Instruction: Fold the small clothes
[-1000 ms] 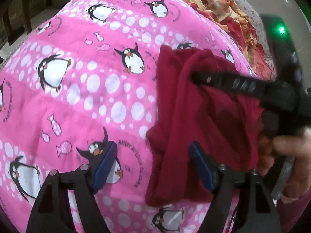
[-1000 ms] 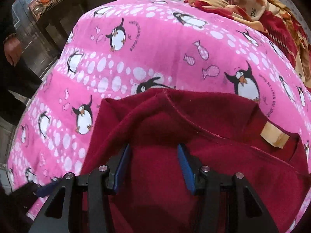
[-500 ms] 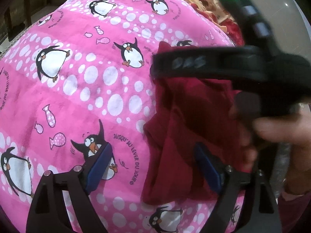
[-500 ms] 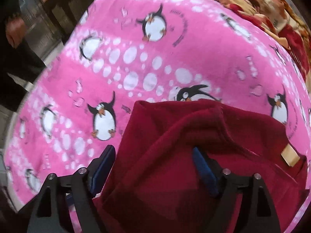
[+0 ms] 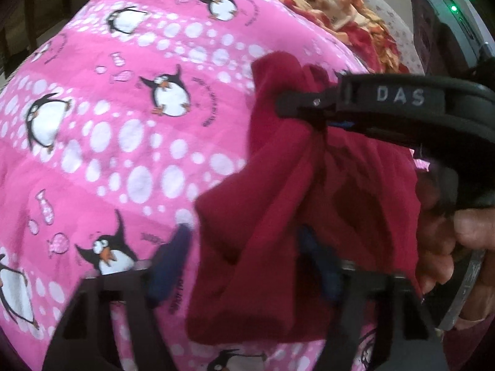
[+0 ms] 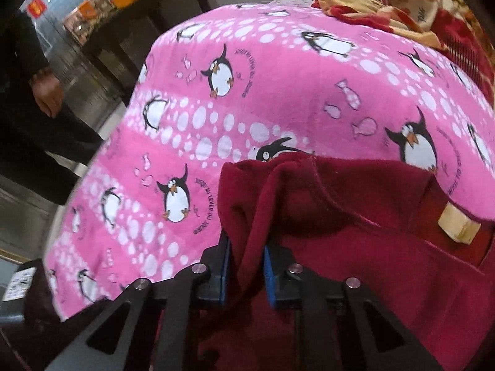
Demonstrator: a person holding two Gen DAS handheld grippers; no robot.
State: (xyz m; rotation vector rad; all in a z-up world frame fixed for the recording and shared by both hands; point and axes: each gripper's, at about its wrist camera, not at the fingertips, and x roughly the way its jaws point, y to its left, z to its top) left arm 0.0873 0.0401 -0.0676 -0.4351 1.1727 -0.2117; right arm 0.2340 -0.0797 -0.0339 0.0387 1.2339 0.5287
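A dark red garment (image 5: 278, 201) lies bunched on a pink penguin blanket (image 5: 123, 139). My left gripper (image 5: 244, 266) straddles its near left edge. The jaws are closing, and the left pad (image 5: 168, 266) stands just beside the cloth. In the right wrist view my right gripper (image 6: 247, 266) is closing, with its blue pads pinching a raised fold of the garment (image 6: 355, 247). A tan label (image 6: 458, 225) shows on the cloth. The left wrist view also catches the right gripper (image 5: 294, 102) clamped on the garment's far edge, held by a hand (image 5: 448, 247).
The pink blanket (image 6: 278, 77) covers a rounded surface that drops off at the left. A red and yellow flowered cloth (image 5: 340, 21) is heaped at the back right. A person in dark clothes (image 6: 46, 92) stands at left beside dark furniture (image 6: 139, 31).
My right gripper opened wide, then closed onto a fold of the red garment. The left jaws narrowed around its near edge, and the cloth bunched up and rose a little.
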